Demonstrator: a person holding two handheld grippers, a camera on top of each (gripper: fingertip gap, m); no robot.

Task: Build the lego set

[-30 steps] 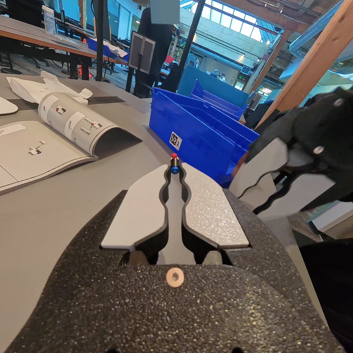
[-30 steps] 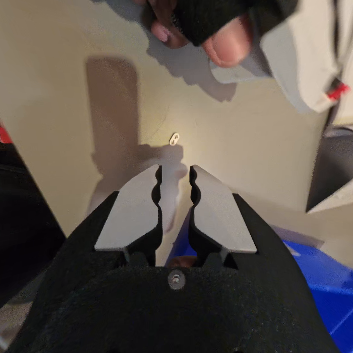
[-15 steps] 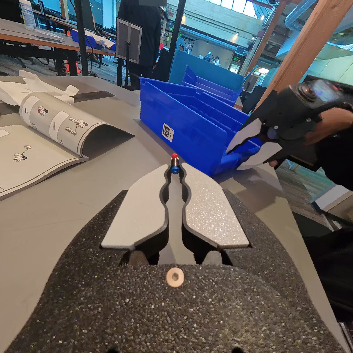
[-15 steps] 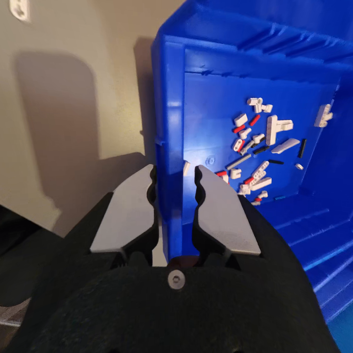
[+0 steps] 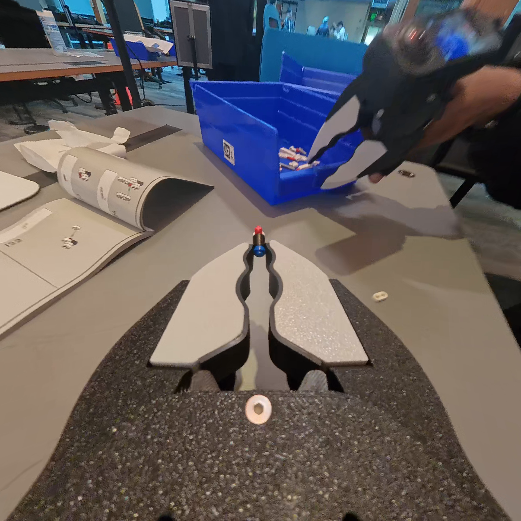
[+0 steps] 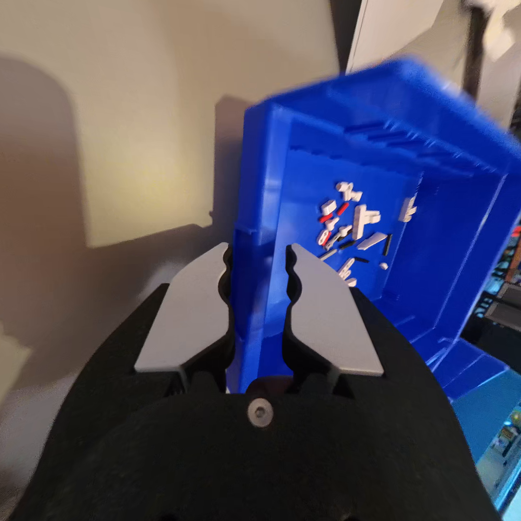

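Blue plastic bin (image 5: 253,135) on your grey table (image 5: 197,239) holds small white, red and black parts (image 6: 355,225). Your right gripper (image 6: 258,251) straddles its wall, jaws wide; grip unclear. Only the left view shows your left gripper (image 5: 258,245) nearly closed, pinching a blue-black-red pin (image 5: 258,242), and the booklet (image 5: 84,214).

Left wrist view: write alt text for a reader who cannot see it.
The left hand-held gripper pinches a small blue, black and red pin at its fingertips above a grey table. Ahead, the right hand-held gripper straddles the front wall of a blue bin of small parts, with an open instruction booklet at left.
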